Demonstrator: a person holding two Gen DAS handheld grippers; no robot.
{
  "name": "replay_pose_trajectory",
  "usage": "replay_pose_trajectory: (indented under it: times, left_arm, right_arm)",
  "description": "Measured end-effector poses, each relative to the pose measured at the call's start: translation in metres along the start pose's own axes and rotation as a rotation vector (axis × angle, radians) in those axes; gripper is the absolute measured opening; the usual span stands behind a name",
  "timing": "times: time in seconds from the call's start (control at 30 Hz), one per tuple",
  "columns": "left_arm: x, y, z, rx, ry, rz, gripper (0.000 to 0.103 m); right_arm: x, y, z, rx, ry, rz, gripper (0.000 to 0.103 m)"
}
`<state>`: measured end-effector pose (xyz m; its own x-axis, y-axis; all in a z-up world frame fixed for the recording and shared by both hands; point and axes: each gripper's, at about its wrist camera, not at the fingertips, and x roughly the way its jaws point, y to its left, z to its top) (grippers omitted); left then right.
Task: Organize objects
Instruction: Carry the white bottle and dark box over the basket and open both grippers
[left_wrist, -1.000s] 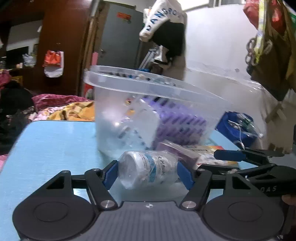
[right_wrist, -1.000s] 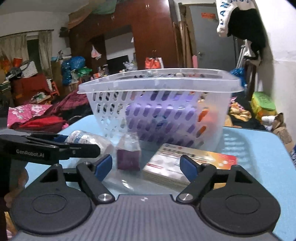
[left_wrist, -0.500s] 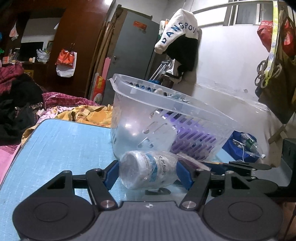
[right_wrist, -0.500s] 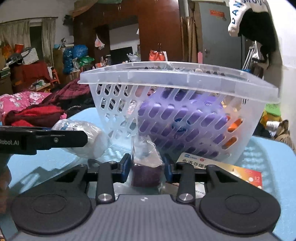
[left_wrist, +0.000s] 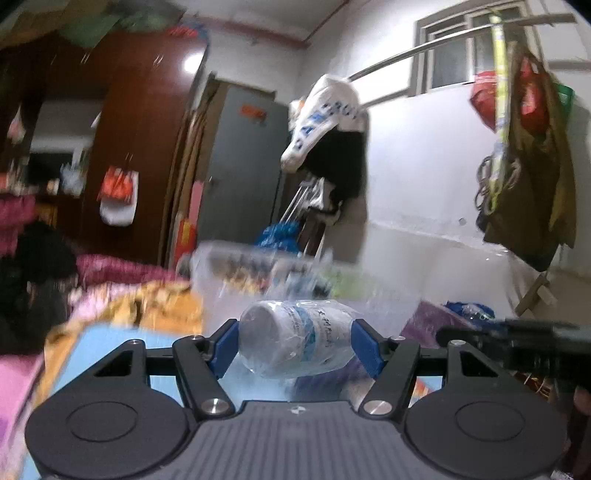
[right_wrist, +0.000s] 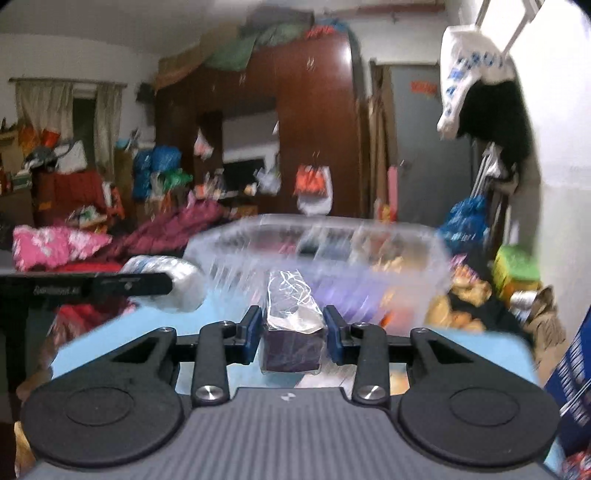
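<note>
My left gripper is shut on a white pill bottle wrapped in clear plastic, held on its side above the blue table. My right gripper is shut on a small purple box wrapped in clear plastic, also lifted. The clear perforated basket with several items inside stands just ahead of both, blurred by motion; in the left wrist view it lies behind the bottle. The left gripper and its bottle show at the left of the right wrist view.
The right gripper's black body reaches in at the right of the left wrist view. Piled clothes and bedding lie beyond the table's far-left edge. A wall with hanging bags stands to the right.
Both grippers have risen from table level with their loads; the basket rim now sits lower in both views. The right gripper shut on the purple box a second ago.
</note>
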<state>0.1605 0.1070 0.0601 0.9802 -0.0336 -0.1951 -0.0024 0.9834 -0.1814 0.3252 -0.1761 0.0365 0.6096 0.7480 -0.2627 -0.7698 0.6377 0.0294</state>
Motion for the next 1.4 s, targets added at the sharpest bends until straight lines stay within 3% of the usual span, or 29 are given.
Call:
replay_pose_trajectory:
  times: [0.17,0.33,0.47,0.57,0.83,0.97,1.0,1.07,1.13,1.27,1.4]
  left_arm:
    - [0.033,-0.025,0.055,0.08,0.005,0.063,0.069]
    - [0.084,-0.02,0.086,0.05,0.094,0.174,0.069]
    - [0.121,-0.008,0.085,0.062,0.203,0.236,0.068]
    - [0.133,-0.001,0.077,0.095,0.234,0.256,0.069]
    - [0.143,0.009,0.062,0.025,0.269,0.256,0.068]
    - [0.142,0.01,0.059,0.002,0.234,0.261,0.07]
    - [0.14,0.008,0.06,0.012,0.213,0.257,0.078]
    - [0.135,0.006,0.061,0.018,0.19,0.233,0.088]
    - [0.122,0.001,0.061,0.039,0.15,0.224,0.088]
    - [0.083,-0.006,0.052,0.06,0.097,0.171,0.09]
    - [0.044,-0.007,0.016,0.055,0.174,0.103,0.094]
  right_arm:
    - [0.016,-0.013,0.052,-0.03,-0.038,-0.112,0.039]
    - [0.066,-0.032,0.081,-0.038,0.028,-0.25,0.039]
    - [0.1,-0.044,0.082,-0.012,0.095,-0.269,0.039]
    - [0.121,-0.053,0.073,0.027,0.153,-0.266,0.039]
    - [0.132,-0.059,0.056,0.062,0.203,-0.254,0.04]
    - [0.133,-0.059,0.054,0.061,0.217,-0.246,0.041]
    - [0.133,-0.059,0.054,0.063,0.214,-0.244,0.044]
    - [0.129,-0.06,0.055,0.079,0.19,-0.246,0.069]
    - [0.117,-0.064,0.057,0.097,0.136,-0.219,0.099]
    - [0.077,-0.064,0.056,0.091,0.061,-0.211,0.103]
    - [0.025,-0.068,0.025,0.114,0.044,-0.178,0.103]
